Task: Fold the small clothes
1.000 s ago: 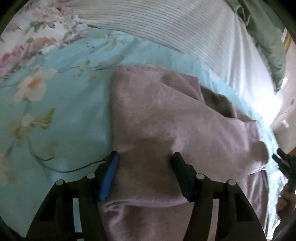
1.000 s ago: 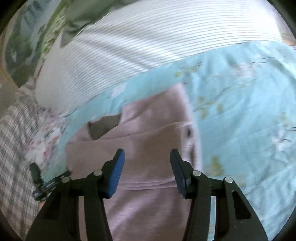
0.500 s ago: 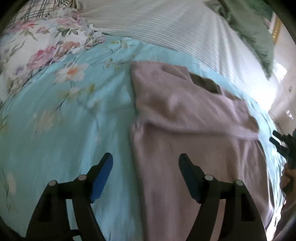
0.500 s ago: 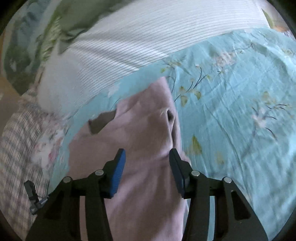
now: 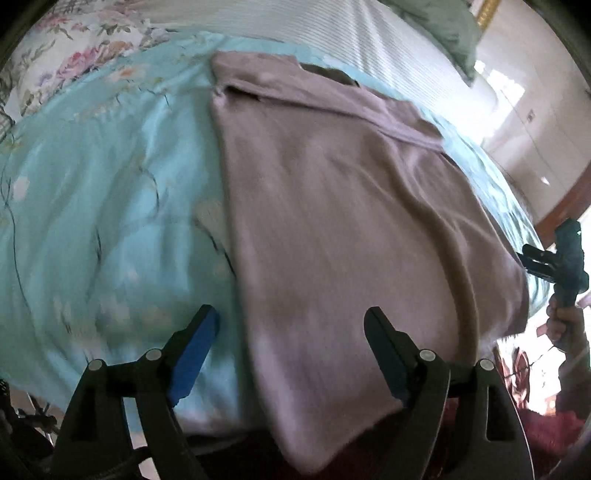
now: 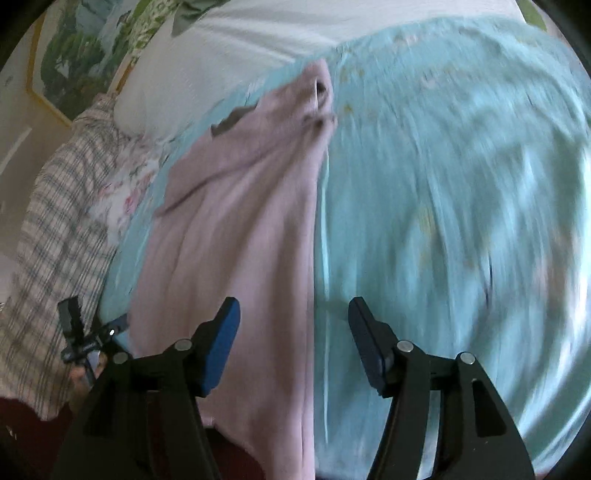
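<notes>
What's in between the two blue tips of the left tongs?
In the left wrist view, the open left tongs frame the left edge of the pinkish-mauve knit garment and a strip of light blue floral bedspread; neither pad touches them.

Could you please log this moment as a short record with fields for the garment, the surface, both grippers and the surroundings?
garment: mauve top, laid flat, sleeves folded in, hem hanging over the bed edge
surface: turquoise floral bedspread
left gripper: jaws just been opening, nothing gripped, over the top's left edge
right gripper: jaws just been opening, nothing gripped, over the top's right edge
surroundings: white striped sheet, plaid cloth
</notes>
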Motion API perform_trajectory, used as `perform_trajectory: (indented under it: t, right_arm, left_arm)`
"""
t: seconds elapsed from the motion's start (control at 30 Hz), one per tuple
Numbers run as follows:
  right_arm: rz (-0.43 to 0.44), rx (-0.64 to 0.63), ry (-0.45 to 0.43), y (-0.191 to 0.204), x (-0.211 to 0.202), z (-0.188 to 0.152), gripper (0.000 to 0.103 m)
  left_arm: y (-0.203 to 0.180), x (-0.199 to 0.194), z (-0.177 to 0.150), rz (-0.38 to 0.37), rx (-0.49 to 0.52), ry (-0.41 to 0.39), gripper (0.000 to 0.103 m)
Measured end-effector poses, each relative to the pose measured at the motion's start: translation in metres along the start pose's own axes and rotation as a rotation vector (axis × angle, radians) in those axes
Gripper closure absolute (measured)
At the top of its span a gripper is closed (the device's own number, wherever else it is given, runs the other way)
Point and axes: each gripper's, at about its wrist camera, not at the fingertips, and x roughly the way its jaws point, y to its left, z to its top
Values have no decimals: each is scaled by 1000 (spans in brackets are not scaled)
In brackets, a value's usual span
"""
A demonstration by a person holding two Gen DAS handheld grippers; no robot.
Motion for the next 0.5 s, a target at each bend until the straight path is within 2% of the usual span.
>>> perform_trajectory:
  t: [0.17,0.27,0.33,0.43,0.5]
  right_arm:
    - [151,-27,41,0,-13,-41,41]
    - [175,-66,101,5,-9,-58,41]
    - [178,-76,141,5,-3,-66,41]
    - [195,-87,154,5,-1,-69,41]
    - [208,-85,150,4,-1,-66,41]
  left_arm:
    - [1,2,-37,-94,-12,103,21]
    - [1,9,-51,-108,-7,144,21]
    - [6,12,-53,-146,-23,157,22]
    - [11,17,-55,-176,-37,170,23]
    - [8,19,-56,-180,-12,171,23]
